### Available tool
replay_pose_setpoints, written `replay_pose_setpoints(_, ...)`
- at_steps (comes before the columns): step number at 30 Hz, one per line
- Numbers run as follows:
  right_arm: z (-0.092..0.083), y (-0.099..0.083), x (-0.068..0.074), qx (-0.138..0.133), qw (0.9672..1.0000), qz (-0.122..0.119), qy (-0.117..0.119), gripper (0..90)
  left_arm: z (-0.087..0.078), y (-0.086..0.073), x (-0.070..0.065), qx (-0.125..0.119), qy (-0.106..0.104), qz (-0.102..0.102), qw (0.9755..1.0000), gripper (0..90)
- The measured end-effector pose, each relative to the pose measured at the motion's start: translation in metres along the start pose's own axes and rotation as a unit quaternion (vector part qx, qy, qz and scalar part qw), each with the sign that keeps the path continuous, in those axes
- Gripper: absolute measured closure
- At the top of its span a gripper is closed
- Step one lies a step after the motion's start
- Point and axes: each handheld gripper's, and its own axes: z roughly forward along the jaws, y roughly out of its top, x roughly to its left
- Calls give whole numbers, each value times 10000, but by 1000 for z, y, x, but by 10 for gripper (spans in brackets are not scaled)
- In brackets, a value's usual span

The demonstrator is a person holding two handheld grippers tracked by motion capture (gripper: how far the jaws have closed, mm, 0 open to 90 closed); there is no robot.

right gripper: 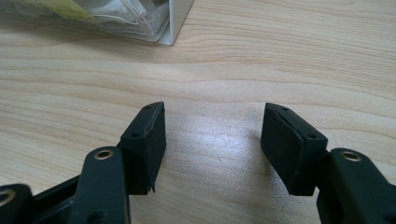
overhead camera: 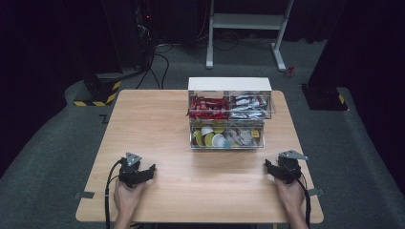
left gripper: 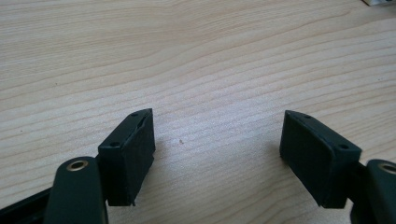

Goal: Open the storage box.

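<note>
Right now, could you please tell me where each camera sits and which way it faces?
High view: above the person's side, facing forward and down on the table, the box, both hands and tongs.
Left gripper view: on the left tongs, facing bare table past open jaws.
Right gripper view: on the right tongs, facing the box corner, shared with the high view.

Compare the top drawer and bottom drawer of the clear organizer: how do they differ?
The top drawer holds red packets on its left and silvery ones on its right; the bottom drawer holds round yellow and white capsules with mixed bits. The top drawer's front juts wider than the bottom drawer's. Both are clear plastic in one white-topped organizer.
</note>
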Motion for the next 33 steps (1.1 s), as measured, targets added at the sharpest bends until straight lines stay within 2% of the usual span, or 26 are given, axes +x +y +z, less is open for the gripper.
replay_pose_setpoints(10,0,0,0,2,10000,14,-3,408,0,0,0,1,-6,4,10000,268)
replay_pose_setpoints(14,-1,1,-1,7,10000,7,0,456,0,0,0,4,-13,5,10000,269)
replay_pose_setpoints(20,-3,1,0,11,10000,-44,44,466,0,0,0,-1,-24,7,10000,270)
replay_pose_setpoints(25,-12,2,0,-156,9996,74,211,477,0,0,0,-3,-24,7,10000,270)
replay_pose_setpoints(33,-31,6,-3,-341,9989,79,314,517,0,0,0,-3,-24,9,10000,270)
